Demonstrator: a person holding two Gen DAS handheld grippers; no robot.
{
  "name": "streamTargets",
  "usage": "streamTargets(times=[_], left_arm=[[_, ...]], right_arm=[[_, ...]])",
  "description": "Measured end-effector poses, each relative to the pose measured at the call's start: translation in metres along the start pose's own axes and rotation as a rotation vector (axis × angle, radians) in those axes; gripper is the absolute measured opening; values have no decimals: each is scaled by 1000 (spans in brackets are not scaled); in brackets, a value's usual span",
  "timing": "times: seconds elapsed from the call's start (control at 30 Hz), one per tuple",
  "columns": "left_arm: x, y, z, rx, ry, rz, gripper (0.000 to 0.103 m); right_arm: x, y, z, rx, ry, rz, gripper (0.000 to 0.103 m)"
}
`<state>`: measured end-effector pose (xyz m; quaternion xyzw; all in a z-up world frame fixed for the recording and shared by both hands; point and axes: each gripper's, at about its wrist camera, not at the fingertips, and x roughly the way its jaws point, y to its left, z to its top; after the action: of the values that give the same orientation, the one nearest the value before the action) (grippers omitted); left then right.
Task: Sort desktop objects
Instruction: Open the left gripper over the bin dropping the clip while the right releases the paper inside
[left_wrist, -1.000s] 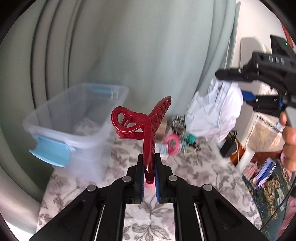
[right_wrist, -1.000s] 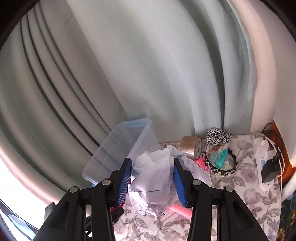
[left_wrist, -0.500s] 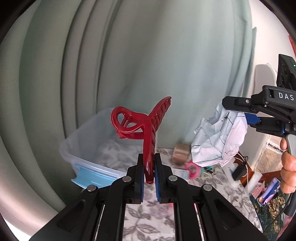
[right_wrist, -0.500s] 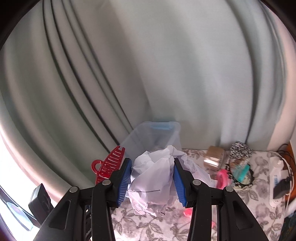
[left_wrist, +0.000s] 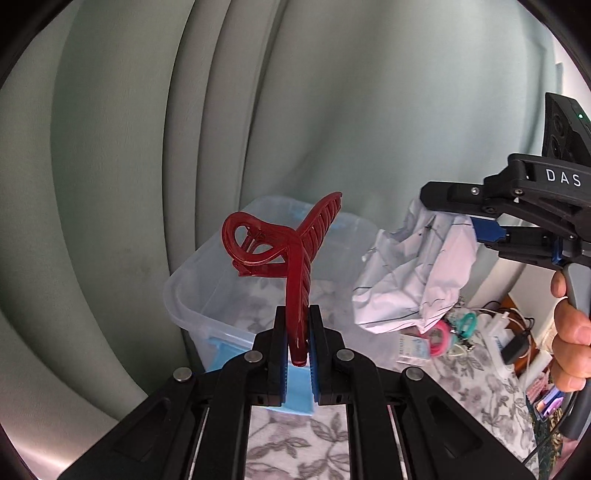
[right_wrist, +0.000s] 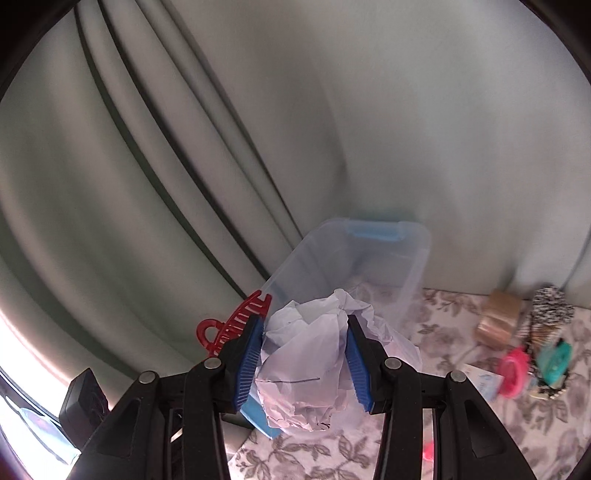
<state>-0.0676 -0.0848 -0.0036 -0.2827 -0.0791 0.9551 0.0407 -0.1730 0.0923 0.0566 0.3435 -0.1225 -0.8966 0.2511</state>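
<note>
Red translucent hair claw (left_wrist: 291, 258) stands clamped in the left gripper (left_wrist: 298, 343) at centre frame; crumpled white paper (right_wrist: 306, 362), pinched by the right gripper (right_wrist: 303, 365), hides the clear bin's (right_wrist: 417, 266) floor.

A tabletop (right_wrist: 436, 332) under a grey floral cloth carries a clear plastic bin (right_wrist: 413, 266) with blue latches at its far left, against the curtain. Along the far edge to the right lie a tape roll (right_wrist: 496, 325), a black-and-white scrunchie (right_wrist: 552, 304), a pink ring (right_wrist: 513, 367) and a teal clip (right_wrist: 556, 360).
</note>
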Motion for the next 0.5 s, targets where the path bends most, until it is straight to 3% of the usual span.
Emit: streamTargets(times=[0.5], left_arm=[[56, 7, 6, 10, 80, 15, 10]], right_arm=[[86, -7, 1, -12, 113, 74, 44]])
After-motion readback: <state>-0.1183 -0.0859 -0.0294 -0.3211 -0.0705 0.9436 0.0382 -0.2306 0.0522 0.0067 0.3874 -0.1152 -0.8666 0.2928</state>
